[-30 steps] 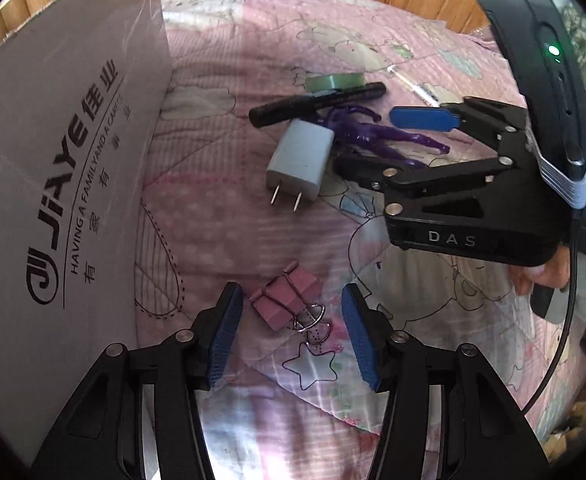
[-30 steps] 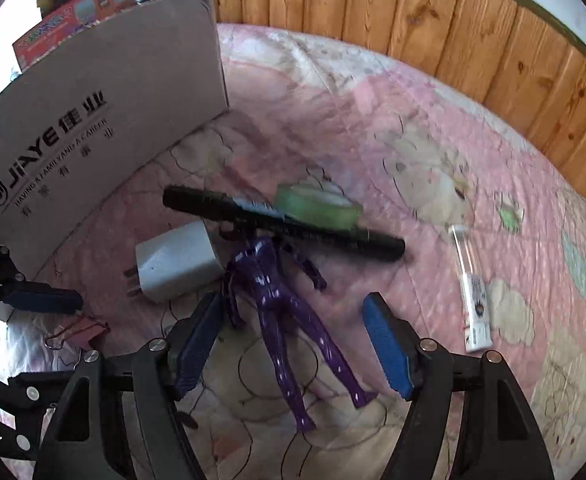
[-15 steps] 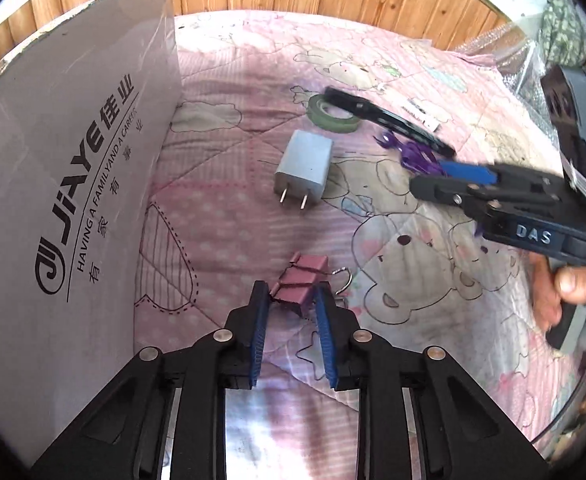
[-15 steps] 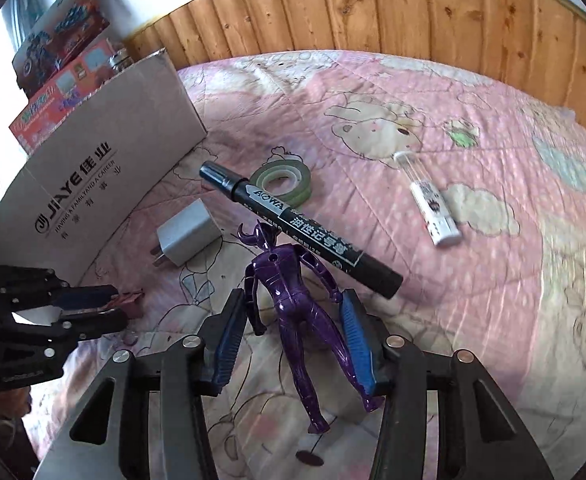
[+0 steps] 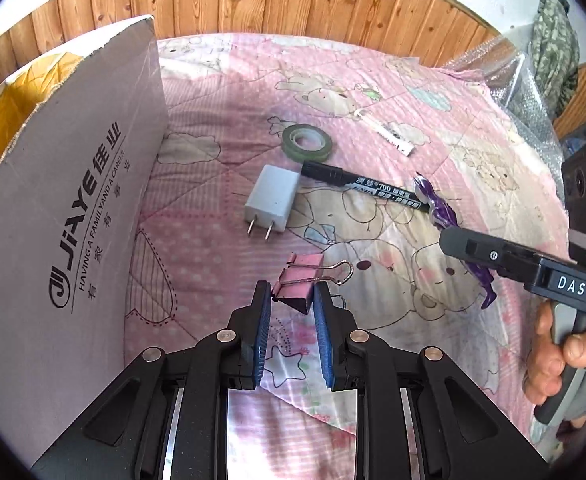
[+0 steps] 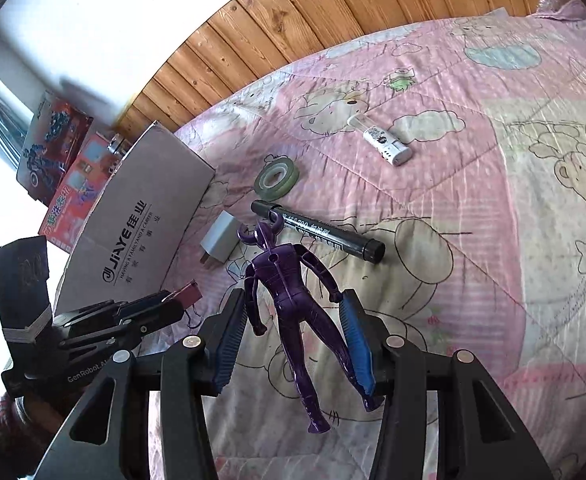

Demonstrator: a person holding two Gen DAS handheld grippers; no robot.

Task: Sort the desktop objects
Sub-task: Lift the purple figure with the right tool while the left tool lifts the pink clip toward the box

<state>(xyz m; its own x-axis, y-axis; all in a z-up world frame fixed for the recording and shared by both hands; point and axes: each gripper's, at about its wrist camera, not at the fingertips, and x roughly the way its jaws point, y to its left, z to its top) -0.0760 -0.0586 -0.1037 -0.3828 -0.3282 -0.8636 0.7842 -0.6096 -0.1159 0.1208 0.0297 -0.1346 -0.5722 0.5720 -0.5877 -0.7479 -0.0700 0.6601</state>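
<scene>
Binder clip (image 5: 297, 280) sits pinched between left fingers (image 5: 264, 320); right fingers (image 6: 355, 340) clamp purple figure (image 6: 289, 292).

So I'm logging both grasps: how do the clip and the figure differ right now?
The pink clip is small and boxy, pinched between the left gripper pads; the purple figure is long and limbed, hanging between the right gripper pads, legs toward the camera. The clip has wire handles; the figure is all plastic. Both are off the quilt.
</scene>
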